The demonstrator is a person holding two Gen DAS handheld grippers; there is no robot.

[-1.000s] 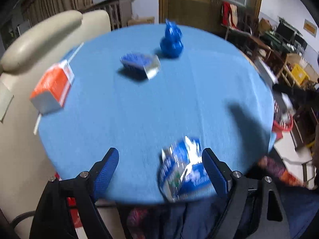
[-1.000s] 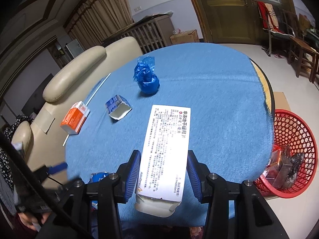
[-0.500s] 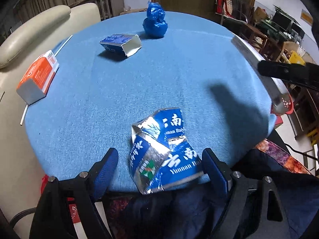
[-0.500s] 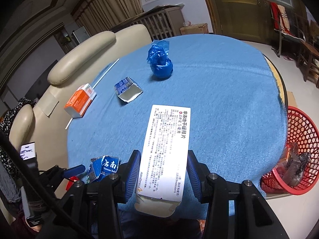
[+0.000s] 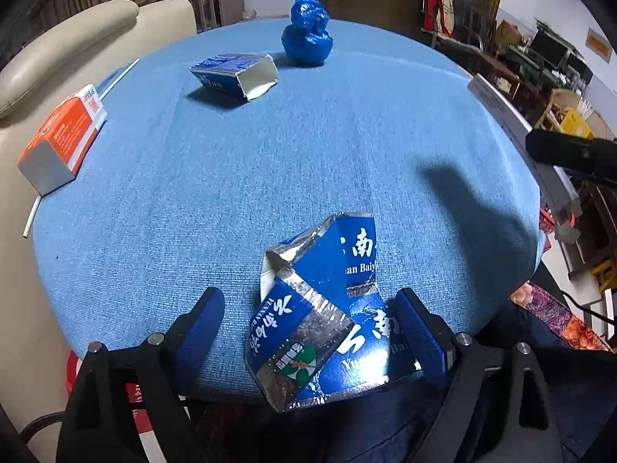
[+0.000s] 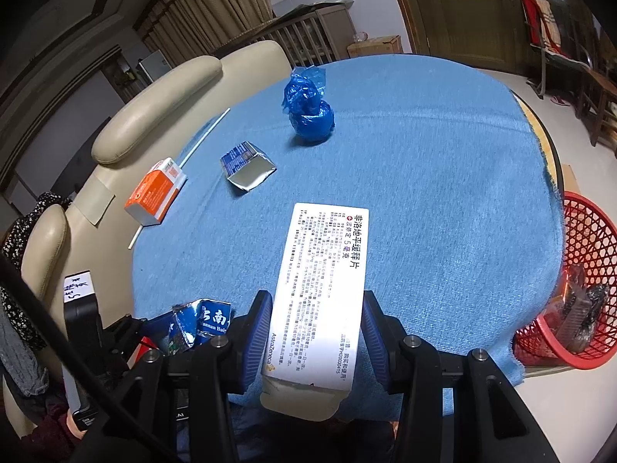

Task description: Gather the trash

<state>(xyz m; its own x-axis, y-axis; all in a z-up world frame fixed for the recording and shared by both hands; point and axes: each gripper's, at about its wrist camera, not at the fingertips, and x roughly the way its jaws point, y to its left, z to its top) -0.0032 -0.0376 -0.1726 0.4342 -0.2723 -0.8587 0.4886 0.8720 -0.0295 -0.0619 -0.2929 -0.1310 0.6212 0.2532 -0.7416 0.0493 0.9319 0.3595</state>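
On the round table (image 6: 443,162) covered in blue cloth, we held our right gripper (image 6: 315,341) closed on a white medicine box (image 6: 322,289), its long printed face up and pointing across the table, while our left gripper (image 5: 310,332) stood wide, its right finger touching a crumpled blue carton (image 5: 327,308) at the near edge and its left finger clear of it. We judged ourselves mid-collection: one piece in hand, another framed but not yet gripped. Three more pieces lay farther off: an orange box (image 6: 156,193) near the sofa side, an opened blue carton (image 6: 246,166) and a knotted blue bag (image 6: 308,110). The red basket (image 6: 590,231) stood on the floor beside the table's right edge, some trash already inside. Next, the white box called for a swing rightward over the basket's rim before release, and the left fingers for closing on the crumpled carton
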